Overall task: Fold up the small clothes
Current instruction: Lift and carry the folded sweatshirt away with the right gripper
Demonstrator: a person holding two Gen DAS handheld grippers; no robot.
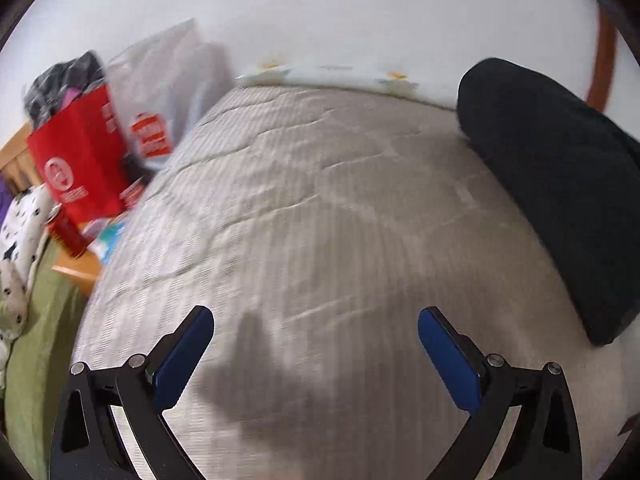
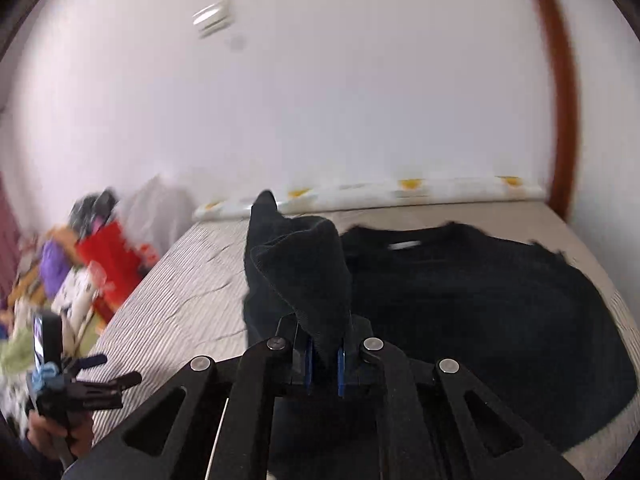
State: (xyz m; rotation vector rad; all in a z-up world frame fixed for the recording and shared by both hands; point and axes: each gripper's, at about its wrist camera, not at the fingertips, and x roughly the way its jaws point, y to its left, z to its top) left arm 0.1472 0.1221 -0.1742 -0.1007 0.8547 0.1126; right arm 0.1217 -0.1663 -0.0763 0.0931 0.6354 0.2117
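Note:
A black knit garment [image 2: 480,300] lies spread on the grey striped bed [image 2: 192,280], neckline toward the far wall. My right gripper [image 2: 324,356] is shut on a bunched fold of it, lifted above the bed; the cloth rises in a peak [image 2: 296,264] from between the blue pads. In the left wrist view the same black garment [image 1: 560,184] shows at the right edge. My left gripper [image 1: 316,360] hangs open over the bare bed [image 1: 320,200], nothing between its blue pads [image 1: 448,360]. The left gripper [image 2: 80,380] also appears at the lower left of the right wrist view, held by a hand.
A red paper bag [image 1: 80,156] with dark clothes stands on a wooden nightstand left of the bed, beside a red can [image 1: 66,232]. A white pillow with yellow spots [image 1: 328,74] lies along the far wall. Green bedding [image 1: 36,340] piles at the left.

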